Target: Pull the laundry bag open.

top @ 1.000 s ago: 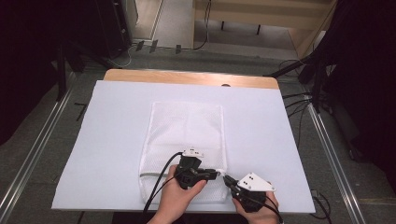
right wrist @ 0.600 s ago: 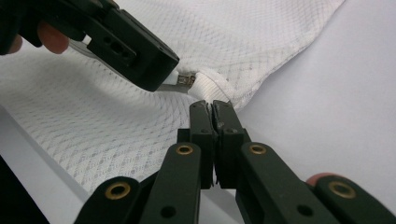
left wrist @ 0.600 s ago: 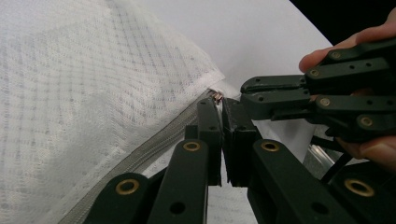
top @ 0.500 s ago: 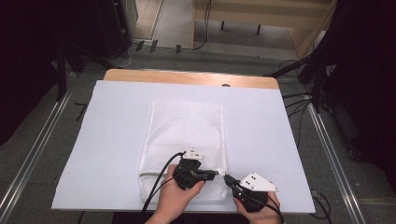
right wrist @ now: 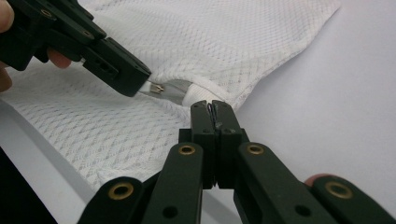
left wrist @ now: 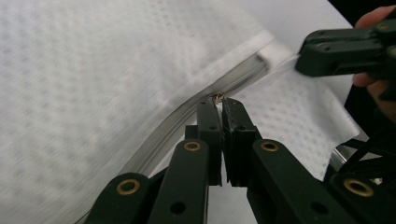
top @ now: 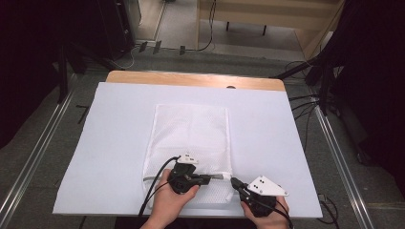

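Two grippers work the mesh bag: left gripper pinches the zipper pull, right gripper clamps fabric beside it, and either hold could slip.

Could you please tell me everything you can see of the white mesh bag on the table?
The white mesh bag is a flat rectangle of netted fabric lying on the white table cover, long side running away from the person. A zipper crosses it near the near end. The left gripper is shut on the metal zipper pull, close to the bag's right edge. The right gripper, jaws together, pinches the fabric edge by the zipper's end.
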`<state>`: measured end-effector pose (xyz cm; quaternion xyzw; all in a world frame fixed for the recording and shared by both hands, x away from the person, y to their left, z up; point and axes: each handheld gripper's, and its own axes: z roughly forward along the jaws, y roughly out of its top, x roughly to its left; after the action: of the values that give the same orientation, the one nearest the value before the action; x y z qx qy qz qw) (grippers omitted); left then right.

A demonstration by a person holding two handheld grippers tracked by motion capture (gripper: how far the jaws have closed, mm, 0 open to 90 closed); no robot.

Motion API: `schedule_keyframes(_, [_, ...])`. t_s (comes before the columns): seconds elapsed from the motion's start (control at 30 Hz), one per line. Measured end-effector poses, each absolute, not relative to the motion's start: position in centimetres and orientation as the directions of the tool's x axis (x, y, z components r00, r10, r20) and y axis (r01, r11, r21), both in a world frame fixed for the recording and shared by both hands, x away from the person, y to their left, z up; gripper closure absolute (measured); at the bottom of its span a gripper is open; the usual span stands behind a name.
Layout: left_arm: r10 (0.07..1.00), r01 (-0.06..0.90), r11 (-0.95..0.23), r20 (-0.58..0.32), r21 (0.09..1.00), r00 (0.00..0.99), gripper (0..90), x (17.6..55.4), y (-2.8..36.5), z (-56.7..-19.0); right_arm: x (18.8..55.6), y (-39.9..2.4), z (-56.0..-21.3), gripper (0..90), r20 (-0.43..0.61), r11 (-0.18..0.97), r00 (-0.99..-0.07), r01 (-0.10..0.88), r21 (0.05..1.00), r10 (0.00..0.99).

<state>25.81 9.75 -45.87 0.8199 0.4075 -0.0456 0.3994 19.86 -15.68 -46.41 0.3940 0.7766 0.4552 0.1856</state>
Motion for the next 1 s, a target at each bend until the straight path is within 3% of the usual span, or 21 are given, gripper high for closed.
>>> schedule_keyframes(0.3, [0.674, 0.748, -0.304, -0.422, 0.59, 0.607, 88.2, 25.6, 15.6, -46.5, 19.9, -15.5, -46.3, 90.0, 0.054, 0.305, -0.642, 0.435, 0.847, 0.765])
schedule_keyframes(0.47, [0.708, 0.744, -0.305, -0.381, 0.595, 0.594, 88.2, 25.3, 17.5, -46.4, 19.7, -15.2, -46.1, 90.0, 0.022, 0.334, -0.641, 0.429, 0.839, 0.767])
schedule_keyframes(1.0, [0.765, 0.785, -0.192, -0.412, 0.589, 0.496, 88.2, 24.7, 25.0, -46.4, 20.1, -16.1, -46.0, 90.0, 0.031, 0.318, -0.618, 0.446, 0.837, 0.786])
